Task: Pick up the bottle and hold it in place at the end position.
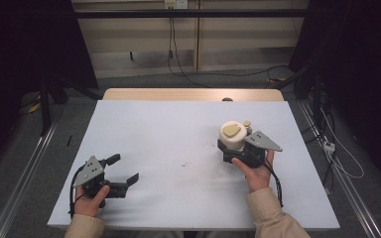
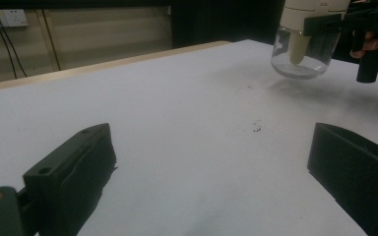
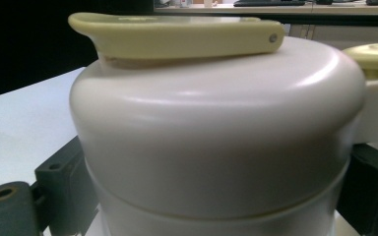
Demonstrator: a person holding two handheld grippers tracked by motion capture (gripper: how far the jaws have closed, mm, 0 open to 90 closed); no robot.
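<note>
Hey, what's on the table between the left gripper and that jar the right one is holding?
Nothing but bare tabletop with a few small specks, seen in the high view, between the left gripper and the jar.

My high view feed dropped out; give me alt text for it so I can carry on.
The right gripper is shut on a cream-lidded jar at the right of the white table, its lid bearing a yellowish tab. At the near left, the left gripper rests open and empty.
</note>
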